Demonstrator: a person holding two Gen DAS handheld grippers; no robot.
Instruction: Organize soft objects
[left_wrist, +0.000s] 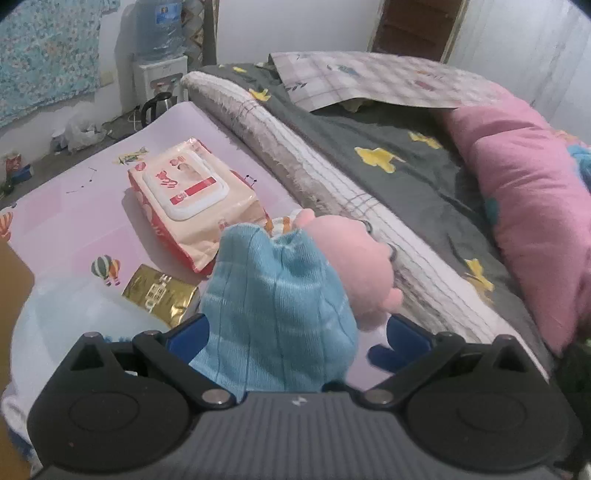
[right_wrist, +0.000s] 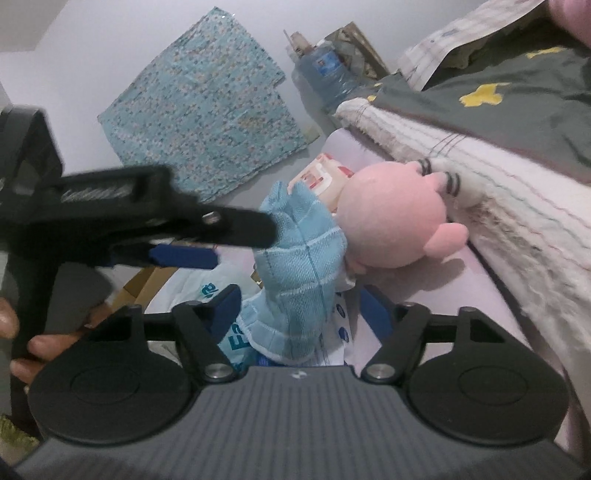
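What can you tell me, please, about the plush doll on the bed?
The doll is a soft plush with a round, bald pink head, a stubby pink ear or limb at its side, and a ribbed light-blue knitted garment. It lies on the pink sheet, head against the rolled blanket, beside the wipes pack. The right gripper straddles its blue lower part; whether the fingers press it is unclear. The left gripper also frames it.
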